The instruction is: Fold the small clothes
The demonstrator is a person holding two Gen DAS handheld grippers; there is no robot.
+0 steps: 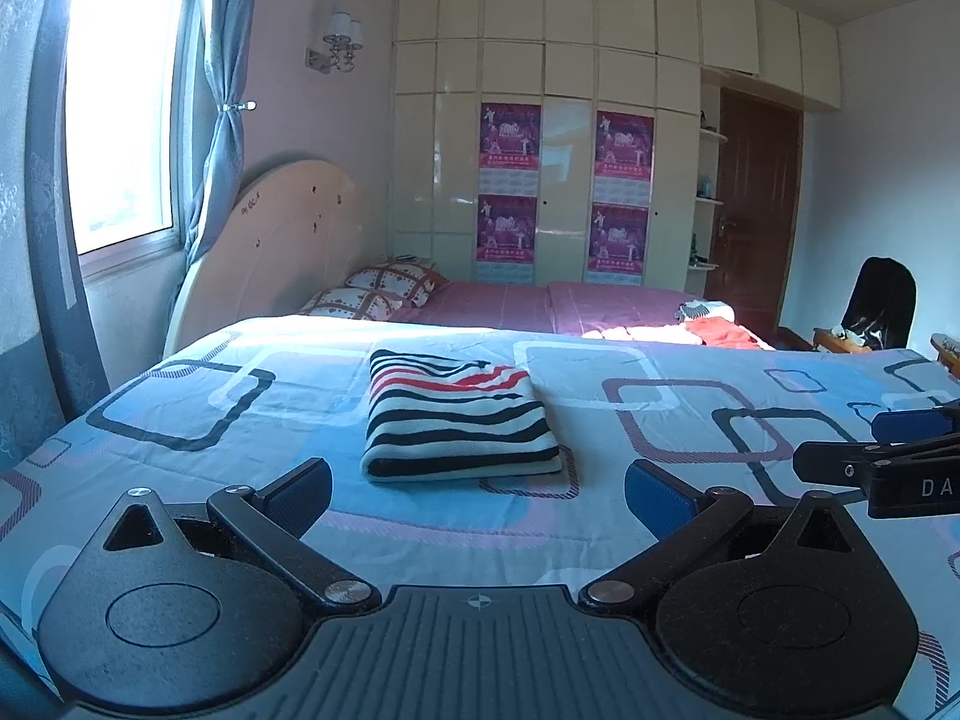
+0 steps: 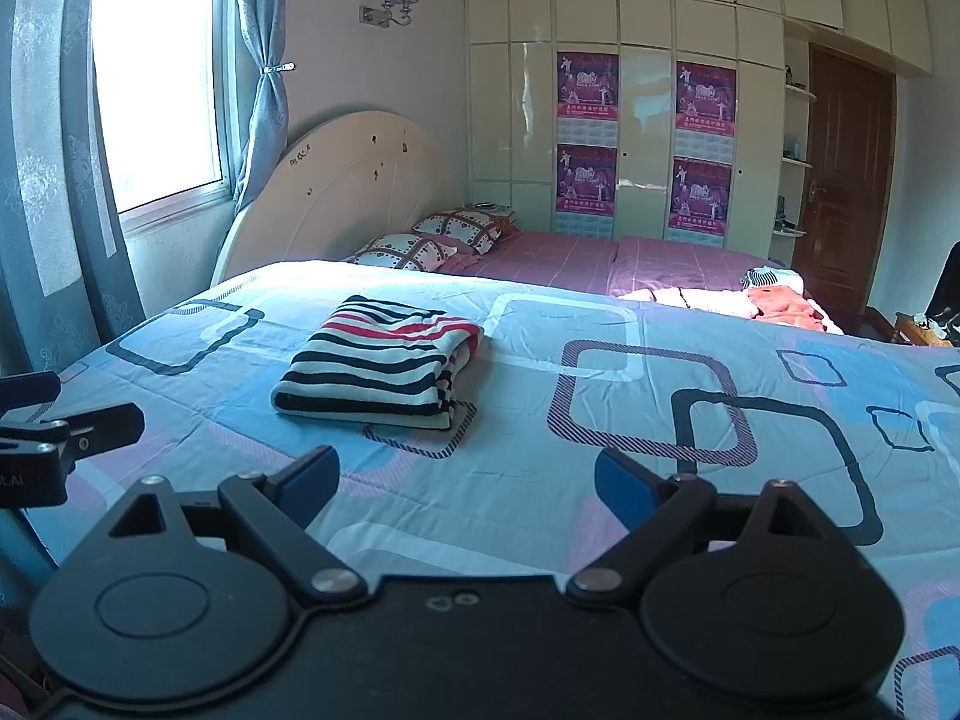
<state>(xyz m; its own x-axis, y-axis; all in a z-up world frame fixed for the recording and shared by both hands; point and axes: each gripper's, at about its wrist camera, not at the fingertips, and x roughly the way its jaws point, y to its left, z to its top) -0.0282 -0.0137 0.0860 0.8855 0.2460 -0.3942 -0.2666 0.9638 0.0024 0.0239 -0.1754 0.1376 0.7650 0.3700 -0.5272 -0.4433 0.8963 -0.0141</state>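
A striped garment (image 1: 457,414), white with black and red bands, lies folded into a neat rectangle on the blue patterned bedspread (image 1: 690,372). It also shows in the right wrist view (image 2: 384,360), ahead and to the left. My left gripper (image 1: 478,495) is open and empty, just short of the garment's near edge. My right gripper (image 2: 467,489) is open and empty, above the bedspread (image 2: 660,480) to the right of the garment. The right gripper's tip (image 1: 870,456) enters the left wrist view at the right edge. The left gripper's tip (image 2: 72,426) shows at the left edge of the right wrist view.
A second bed with a pink sheet (image 1: 540,303) and two checked pillows (image 1: 384,288) lies behind. Loose red and white clothes (image 1: 714,327) lie at its foot. A cream wardrobe (image 1: 564,150), a brown door (image 1: 756,204), a window (image 1: 120,102) and a dark chair (image 1: 879,303) surround them.
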